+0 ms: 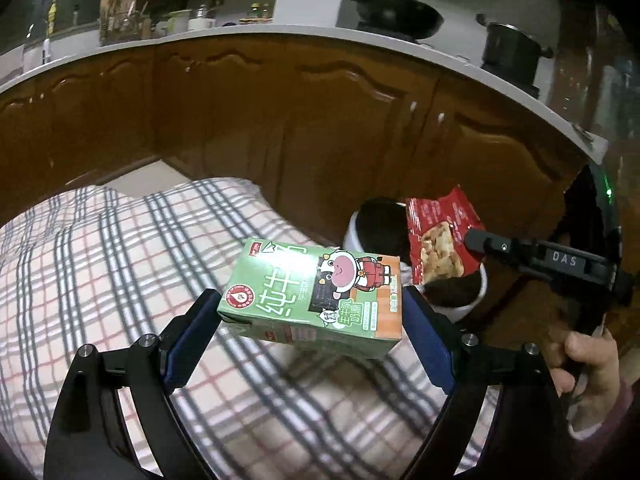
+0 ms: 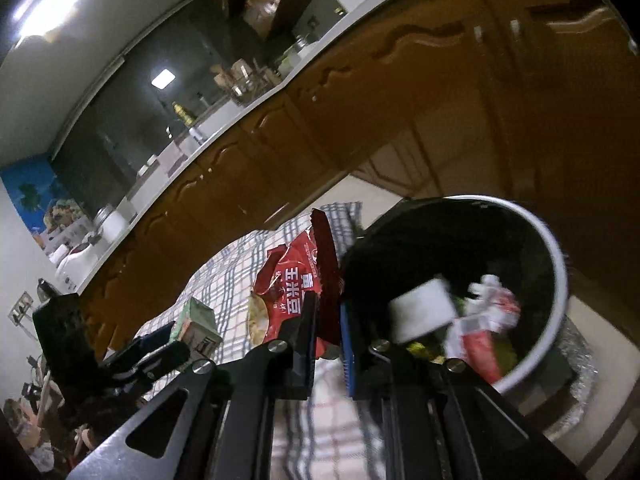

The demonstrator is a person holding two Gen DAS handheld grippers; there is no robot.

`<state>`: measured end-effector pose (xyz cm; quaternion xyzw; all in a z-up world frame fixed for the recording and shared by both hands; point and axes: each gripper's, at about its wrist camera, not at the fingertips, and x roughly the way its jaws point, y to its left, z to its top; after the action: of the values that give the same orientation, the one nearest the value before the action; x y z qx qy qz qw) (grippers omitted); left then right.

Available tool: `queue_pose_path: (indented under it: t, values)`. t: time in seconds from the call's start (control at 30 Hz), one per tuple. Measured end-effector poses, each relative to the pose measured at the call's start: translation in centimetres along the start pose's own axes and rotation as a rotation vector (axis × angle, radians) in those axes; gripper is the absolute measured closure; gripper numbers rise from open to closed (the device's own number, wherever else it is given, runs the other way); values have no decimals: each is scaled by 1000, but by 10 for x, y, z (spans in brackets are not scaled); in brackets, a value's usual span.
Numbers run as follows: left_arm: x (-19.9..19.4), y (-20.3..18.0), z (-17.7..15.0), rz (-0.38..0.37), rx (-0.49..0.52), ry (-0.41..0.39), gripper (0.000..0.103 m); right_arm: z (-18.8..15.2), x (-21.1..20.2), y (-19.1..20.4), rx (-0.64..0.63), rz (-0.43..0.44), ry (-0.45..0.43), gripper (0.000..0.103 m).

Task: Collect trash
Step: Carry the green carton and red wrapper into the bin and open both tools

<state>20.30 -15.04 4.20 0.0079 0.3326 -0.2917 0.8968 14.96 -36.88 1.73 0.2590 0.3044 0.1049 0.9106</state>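
My left gripper (image 1: 310,308) is shut on a green milk carton (image 1: 316,292) and holds it above the plaid tablecloth (image 1: 100,264). My right gripper (image 2: 328,312) is shut on a red snack wrapper (image 2: 300,280) and holds it at the rim of a white-rimmed trash bin (image 2: 560,264) lined in black. The bin holds a white piece (image 2: 424,312) and other wrappers. In the left wrist view the wrapper (image 1: 440,236) hangs over the bin (image 1: 476,296), held by the right gripper (image 1: 472,240). The carton also shows in the right wrist view (image 2: 196,320).
Brown kitchen cabinets (image 1: 320,120) under a white counter (image 1: 240,36) stand behind the table. A wok (image 1: 392,12) and a pot (image 1: 512,48) sit on the counter. A hand (image 1: 588,360) holds the right gripper's handle.
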Motion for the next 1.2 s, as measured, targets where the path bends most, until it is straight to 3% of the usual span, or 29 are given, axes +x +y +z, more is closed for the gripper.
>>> queue_pose_path:
  t: [0.47, 1.2]
  values:
    - [23, -57, 21, -55, 101, 11, 13, 4, -37, -40, 40, -73, -63, 93]
    - [88, -93, 41, -43, 208, 90, 12, 21, -24, -62, 6, -160, -61, 93]
